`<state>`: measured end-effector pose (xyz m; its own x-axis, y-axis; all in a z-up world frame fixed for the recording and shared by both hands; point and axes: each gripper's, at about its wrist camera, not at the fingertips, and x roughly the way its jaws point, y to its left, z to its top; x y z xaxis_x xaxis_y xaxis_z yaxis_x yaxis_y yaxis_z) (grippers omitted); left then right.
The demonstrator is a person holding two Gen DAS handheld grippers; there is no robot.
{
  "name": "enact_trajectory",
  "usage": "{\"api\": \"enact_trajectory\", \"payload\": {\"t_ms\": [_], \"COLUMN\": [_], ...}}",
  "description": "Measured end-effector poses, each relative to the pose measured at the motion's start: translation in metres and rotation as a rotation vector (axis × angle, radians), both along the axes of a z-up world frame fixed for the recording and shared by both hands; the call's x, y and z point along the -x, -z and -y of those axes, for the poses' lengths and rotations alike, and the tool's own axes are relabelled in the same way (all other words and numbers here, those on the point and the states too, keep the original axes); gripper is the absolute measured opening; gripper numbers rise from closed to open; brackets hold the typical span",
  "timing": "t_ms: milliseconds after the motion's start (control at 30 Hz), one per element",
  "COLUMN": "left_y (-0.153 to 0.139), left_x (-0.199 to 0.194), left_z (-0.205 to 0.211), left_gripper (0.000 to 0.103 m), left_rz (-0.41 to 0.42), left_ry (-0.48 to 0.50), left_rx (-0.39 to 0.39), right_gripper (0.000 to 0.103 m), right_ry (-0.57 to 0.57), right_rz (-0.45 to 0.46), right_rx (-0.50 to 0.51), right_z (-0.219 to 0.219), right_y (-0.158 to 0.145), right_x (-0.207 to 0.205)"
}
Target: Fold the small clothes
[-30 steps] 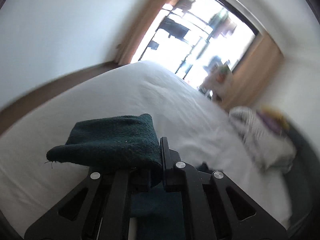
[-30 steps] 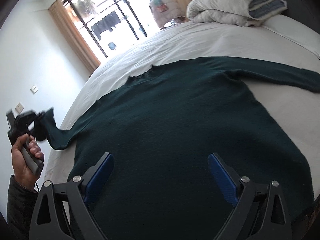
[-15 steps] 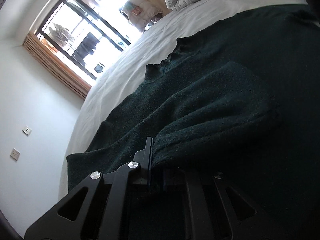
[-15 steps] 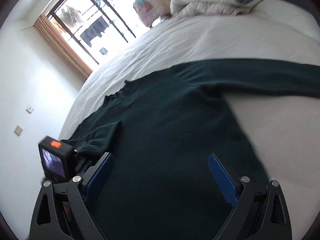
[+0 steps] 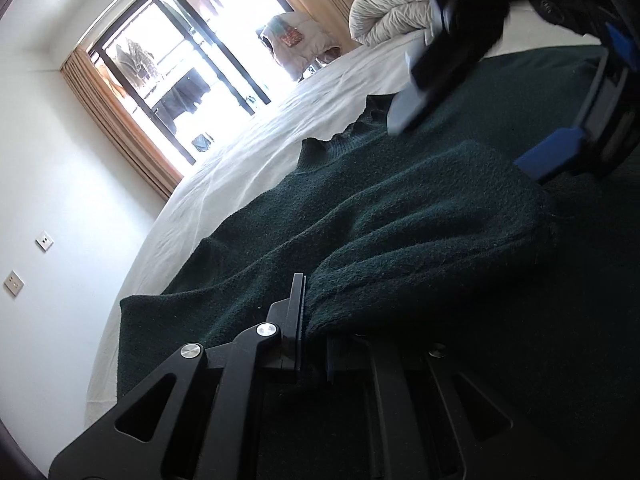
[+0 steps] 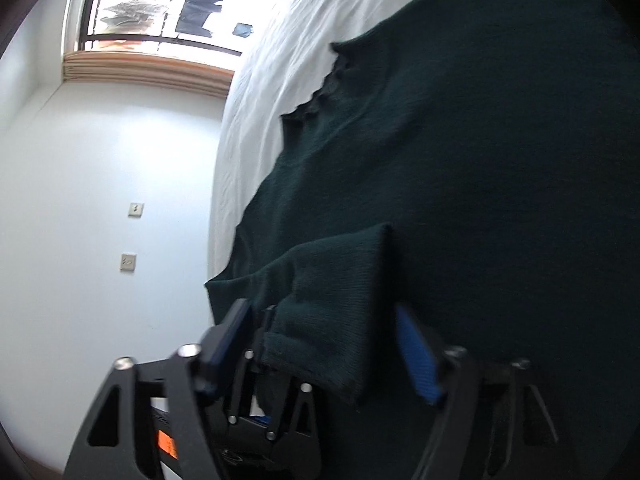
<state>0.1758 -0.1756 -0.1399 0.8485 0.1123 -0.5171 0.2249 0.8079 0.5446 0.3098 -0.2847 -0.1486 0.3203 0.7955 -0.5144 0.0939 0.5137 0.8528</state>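
A dark green knit sweater (image 5: pixel 500 128) lies flat on a white bed (image 5: pixel 248 152). Its sleeve (image 5: pixel 420 224) is folded across the body. My left gripper (image 5: pixel 314 332) is shut on the sleeve's cuff end, low over the sweater. In the right wrist view the sleeve (image 6: pixel 332 288) lies between my right gripper's blue pads, and the sweater body (image 6: pixel 500 160) fills the right side. My right gripper (image 6: pixel 320 344) is open and hovers just over the sleeve and the left gripper. It also shows in the left wrist view (image 5: pixel 576 120), at the upper right.
A rolled grey duvet (image 5: pixel 392 12) and pillows lie at the far end of the bed. A window with tan curtains (image 5: pixel 116 108) is beyond. A white wall with sockets (image 6: pixel 129 262) is at the left of the bed.
My left gripper carried the sleeve from beside the bed over onto the sweater body. My right gripper swung left and down, close over the sleeve and the left gripper.
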Motion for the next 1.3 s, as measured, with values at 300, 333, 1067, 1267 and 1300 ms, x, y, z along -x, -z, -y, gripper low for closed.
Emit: {"api": "enact_trajectory", "payload": {"t_ms": [300,333,1067,1267,1300], "left_y": [-0.009,-0.010,-0.025,-0.027,-0.028], "left_x": [-0.015,-0.018,-0.013,-0.014,-0.008], "left_z": [0.012,0.014,-0.077,-0.087,-0.094], "left_gripper": [0.011,0.018,0.086,0.086,0.086], "left_rz": [-0.011,-0.016,-0.131,-0.116,-0.115], "left_ry": [-0.019,-0.020,-0.298,-0.314,-0.320], "left_rx": [0.075,0.080,0.721,0.762,0.785], "right_gripper": [0.013,0.013,0.010,0.010,0.011], "right_ry": [-0.064,-0.068,0.000,0.023,0.021], "right_rz": [0.117,0.137,0.233,0.194,0.192], "right_rx": [0.186,0.220,0.566,0.559,0.561], "right_z": [-0.021,-0.020,0.042,0.052,0.051], "right_y": [-0.006,-0.010,-0.031,-0.023,-0.021], "right_x": [-0.008,-0.008,-0.040,-0.044,-0.046]}}
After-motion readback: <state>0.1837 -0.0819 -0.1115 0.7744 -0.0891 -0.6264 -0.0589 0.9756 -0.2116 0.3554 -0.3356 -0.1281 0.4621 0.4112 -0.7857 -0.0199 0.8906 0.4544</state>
